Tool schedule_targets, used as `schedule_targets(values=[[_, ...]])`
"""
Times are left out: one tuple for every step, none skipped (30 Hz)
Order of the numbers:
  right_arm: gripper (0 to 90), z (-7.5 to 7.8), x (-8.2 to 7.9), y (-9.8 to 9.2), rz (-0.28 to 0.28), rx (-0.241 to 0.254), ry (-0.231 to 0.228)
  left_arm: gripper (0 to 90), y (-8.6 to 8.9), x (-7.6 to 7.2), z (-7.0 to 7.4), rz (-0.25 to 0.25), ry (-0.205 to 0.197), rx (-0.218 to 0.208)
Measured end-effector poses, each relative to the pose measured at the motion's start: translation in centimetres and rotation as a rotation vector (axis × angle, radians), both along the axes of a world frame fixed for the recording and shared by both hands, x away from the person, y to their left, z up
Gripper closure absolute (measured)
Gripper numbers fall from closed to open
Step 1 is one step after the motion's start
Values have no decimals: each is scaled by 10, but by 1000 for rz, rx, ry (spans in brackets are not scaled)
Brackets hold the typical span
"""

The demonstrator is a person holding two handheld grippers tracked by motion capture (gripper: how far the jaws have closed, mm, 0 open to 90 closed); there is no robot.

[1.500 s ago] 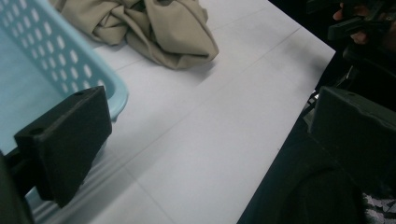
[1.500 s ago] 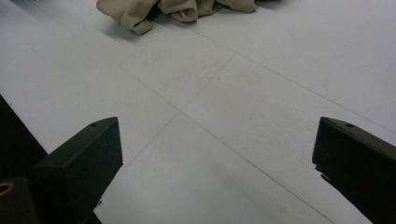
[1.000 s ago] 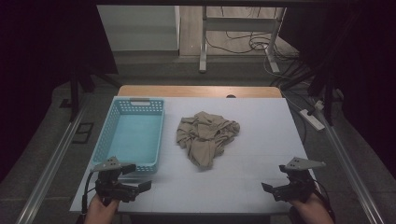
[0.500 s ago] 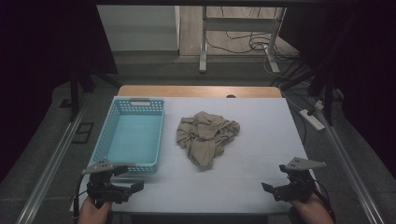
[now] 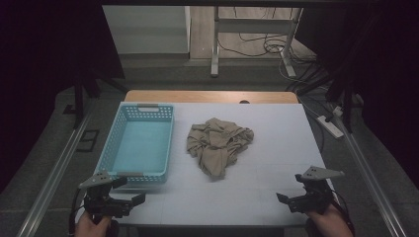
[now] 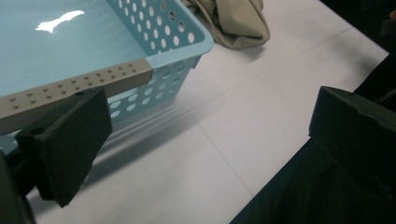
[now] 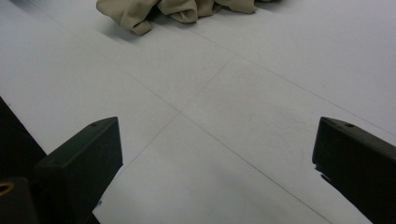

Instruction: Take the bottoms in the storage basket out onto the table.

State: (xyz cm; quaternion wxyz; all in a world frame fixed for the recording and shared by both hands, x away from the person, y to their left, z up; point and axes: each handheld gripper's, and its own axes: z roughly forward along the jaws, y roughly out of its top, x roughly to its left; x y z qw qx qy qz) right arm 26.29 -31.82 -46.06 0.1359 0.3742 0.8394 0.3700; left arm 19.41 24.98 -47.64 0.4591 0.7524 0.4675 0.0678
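Observation:
A crumpled beige cloth (image 5: 218, 144) lies in the middle of the white table (image 5: 276, 128). To its left stands a light blue perforated basket (image 5: 139, 143), with nothing in it. My left gripper (image 5: 129, 198) hovers at the table's front left corner, just below the basket's near rim, jaws wide apart and holding nothing. In the left gripper view the basket's grey-handled rim (image 6: 79, 84) is close ahead and the cloth (image 6: 233, 21) lies beyond. My right gripper (image 5: 285, 197) is open at the front right corner; the cloth (image 7: 177, 10) lies far ahead of it.
A wooden strip (image 5: 212, 97) borders the table's far edge. Metal rails (image 5: 54, 173) run along both sides below the table. A power strip (image 5: 330, 126) and cables lie on the floor at right. Table legs (image 5: 215, 44) of another bench stand behind.
My left gripper has drawn back toward the front left corner, away from the basket. The right gripper, cloth and basket have stayed put.

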Motion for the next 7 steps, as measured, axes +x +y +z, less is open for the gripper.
schedule_targets(values=[[19, 0, 0, 0, 0, 0, -1, 1, 0, -1, 0, 0, -1, 2], [20, 0, 0, 0, 0, 1, -2, 1, 0, -1, 0, -1, -2, 2], [19, 0, 0, 0, 0, 2, -3, 1, 0, -1, 0, -3, -3, 3], [20, 0, 0, 0, -1, 1, -3, 1, 0, -1, 0, -4, -1, 4], [19, 0, 0, 0, 0, -1, -1, 1, 0, 0, 0, -4, 0, 7], [19, 0, 0, 0, -1, 0, -2, 1, 0, 0, 0, -7, -1, 4], [19, 0, 0, 0, 0, -3, -2, 1, 0, 0, 0, -8, 0, -1]])
